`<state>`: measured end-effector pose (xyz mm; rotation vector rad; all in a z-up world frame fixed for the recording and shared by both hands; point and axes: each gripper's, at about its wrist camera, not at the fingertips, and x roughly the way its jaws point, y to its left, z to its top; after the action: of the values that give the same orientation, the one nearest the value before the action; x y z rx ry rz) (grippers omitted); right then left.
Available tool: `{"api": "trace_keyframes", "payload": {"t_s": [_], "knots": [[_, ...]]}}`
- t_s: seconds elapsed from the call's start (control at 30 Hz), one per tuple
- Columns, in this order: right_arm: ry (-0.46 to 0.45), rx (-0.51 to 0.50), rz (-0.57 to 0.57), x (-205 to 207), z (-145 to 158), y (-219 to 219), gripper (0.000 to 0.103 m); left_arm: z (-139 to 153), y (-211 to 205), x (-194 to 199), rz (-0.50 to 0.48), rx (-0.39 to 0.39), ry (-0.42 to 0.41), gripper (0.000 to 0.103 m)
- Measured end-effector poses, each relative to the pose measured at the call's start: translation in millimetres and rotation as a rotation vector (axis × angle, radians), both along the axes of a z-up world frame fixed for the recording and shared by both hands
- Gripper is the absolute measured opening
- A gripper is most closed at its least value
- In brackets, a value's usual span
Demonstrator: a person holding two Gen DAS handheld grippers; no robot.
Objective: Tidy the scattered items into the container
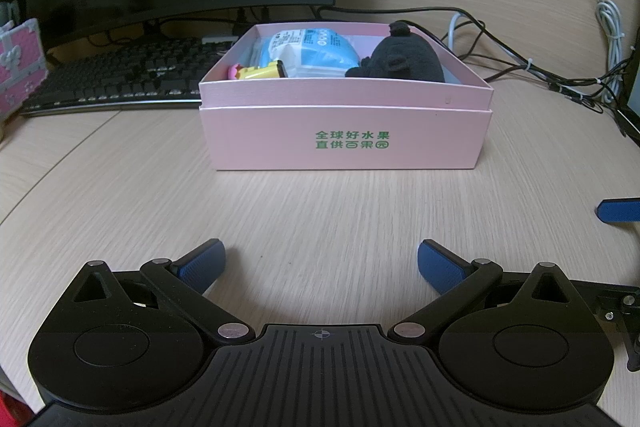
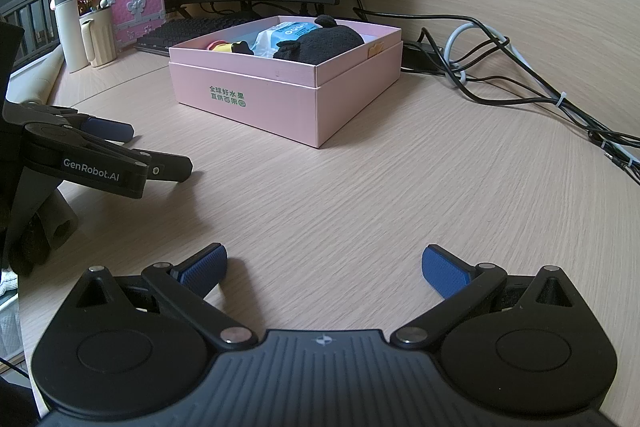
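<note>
Green Chinese lettering, "全球好水果 直供百果园", runs across the front wall of the pink box (image 1: 344,131), which sits on the wood-grain desk (image 1: 320,211) ahead of both grippers and well apart from them. Inside lie a black plush toy (image 1: 404,57), a blue-and-white packet (image 1: 308,49) and a small yellow toy (image 1: 260,71). Left gripper (image 1: 321,263) is spread wide and empty; right gripper (image 2: 324,269) likewise. Only the right wrist view shows the left gripper's side, marked "GenRobot.AI", plus a white bottle (image 2: 68,31); the keyboard (image 1: 120,79) is clearer in the left wrist view.
</note>
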<state>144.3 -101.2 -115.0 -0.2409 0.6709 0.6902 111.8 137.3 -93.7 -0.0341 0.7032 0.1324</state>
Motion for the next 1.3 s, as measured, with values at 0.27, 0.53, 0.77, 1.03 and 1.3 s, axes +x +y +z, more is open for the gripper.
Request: {"api": "trace_keyframes", "payload": {"t_s": [0.27, 0.53, 0.77, 1.03, 1.3], "knots": [[0.000, 0.000, 0.000, 0.1, 0.0, 0.0, 0.103, -0.1, -0.2, -0.1, 0.000, 0.000, 0.000, 0.103], [0.000, 0.000, 0.000, -0.1, 0.0, 0.0, 0.103, -0.1, -0.1, -0.2, 0.000, 0.000, 0.000, 0.103], [0.000, 0.000, 0.000, 0.0, 0.0, 0.0, 0.103, -0.2, -0.4, -0.4, 0.000, -0.001, 0.000, 0.103], [0.000, 0.000, 0.000, -0.3, -0.1, 0.1, 0.103, 1.7, 2.2, -0.1, -0.031, -0.002, 0.019, 0.103], [0.000, 0.000, 0.000, 0.0, -0.1, 0.0, 0.103, 1.4, 1.4, 0.9, -0.031, -0.007, 0.022, 0.103]]}}
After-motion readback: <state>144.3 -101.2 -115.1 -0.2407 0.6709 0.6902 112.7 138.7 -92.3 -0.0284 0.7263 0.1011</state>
